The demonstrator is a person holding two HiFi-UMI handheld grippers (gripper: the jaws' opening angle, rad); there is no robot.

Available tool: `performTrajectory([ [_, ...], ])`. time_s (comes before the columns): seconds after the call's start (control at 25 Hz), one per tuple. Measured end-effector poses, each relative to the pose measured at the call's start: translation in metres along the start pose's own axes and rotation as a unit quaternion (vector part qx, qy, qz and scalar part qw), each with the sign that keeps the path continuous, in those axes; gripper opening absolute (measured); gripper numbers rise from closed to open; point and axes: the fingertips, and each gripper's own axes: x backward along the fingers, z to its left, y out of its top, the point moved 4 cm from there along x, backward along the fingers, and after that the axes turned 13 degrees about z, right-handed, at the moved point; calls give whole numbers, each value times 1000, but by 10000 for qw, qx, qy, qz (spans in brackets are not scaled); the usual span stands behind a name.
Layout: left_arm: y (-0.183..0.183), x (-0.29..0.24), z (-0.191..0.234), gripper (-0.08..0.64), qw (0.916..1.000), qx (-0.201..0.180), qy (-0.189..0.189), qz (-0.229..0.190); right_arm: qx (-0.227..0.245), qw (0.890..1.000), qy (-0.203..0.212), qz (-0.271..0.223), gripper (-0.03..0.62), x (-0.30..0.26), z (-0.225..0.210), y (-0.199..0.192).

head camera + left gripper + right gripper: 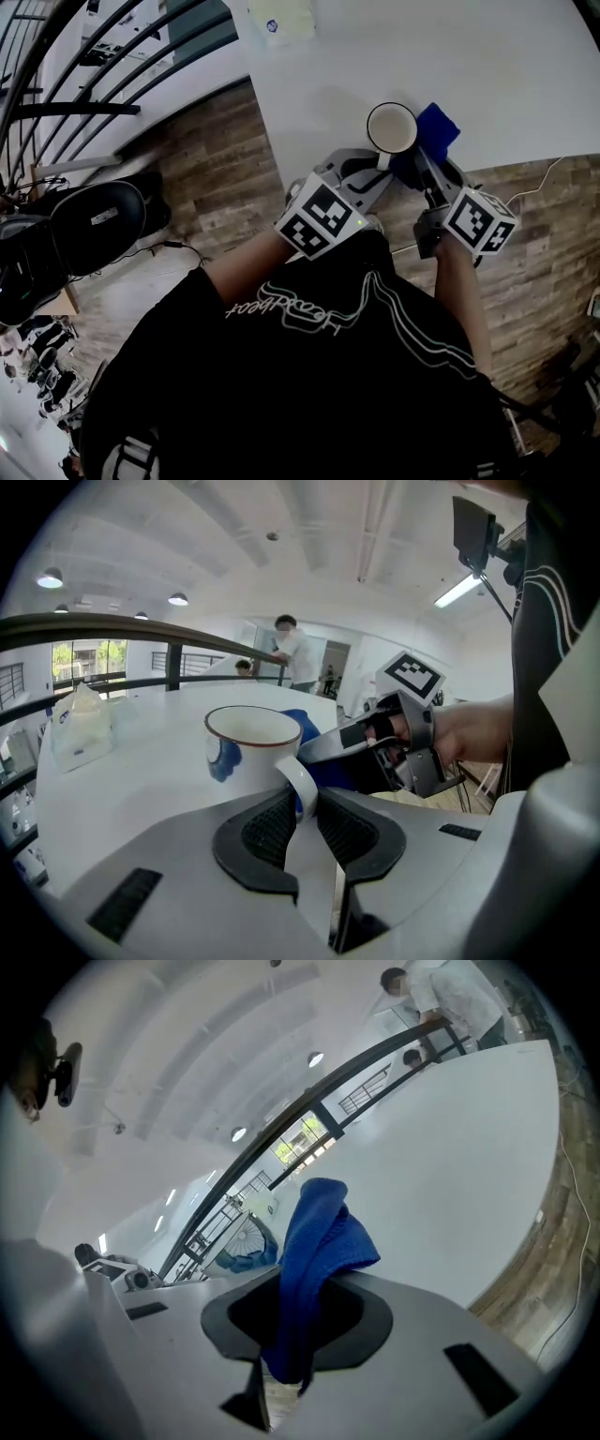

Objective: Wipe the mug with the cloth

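A white mug (392, 127) with a dark rim and blue markings stands near the front edge of the white table (487, 66). My left gripper (380, 171) is shut on its handle; in the left gripper view the handle (302, 782) sits pinched between the black pads of the left gripper (302, 806). My right gripper (424, 176) is shut on a blue cloth (437, 127), which bunches up against the mug's right side. The right gripper view shows the cloth (321, 1241) rising out of the right gripper (298, 1321), with the mug (246, 1246) just to its left.
A clear plastic packet (281, 21) lies at the table's far side. The table's edge runs just in front of the mug, with wooden floor (225, 159) below. A dark railing (112, 630) curves behind the table, and people (295, 653) stand far off. A black chair (94, 225) is at the left.
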Motion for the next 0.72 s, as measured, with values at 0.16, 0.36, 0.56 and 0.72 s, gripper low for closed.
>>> performTrajectory([
  [0.16,-4,4,1,74,9996,-172,134,150,-153,9996,182,-136,64,13,-1,2],
  [0.36,-10,13,3,71,9986,-333,317,243,-105,9973,515,-511,64,37,11,15],
  [0.56,-19,22,16,71,9975,-345,510,345,-160,9913,1012,-822,64,43,24,26],
  [0.72,-19,25,16,71,9948,-510,762,440,-142,9864,1384,-875,64,45,26,29],
])
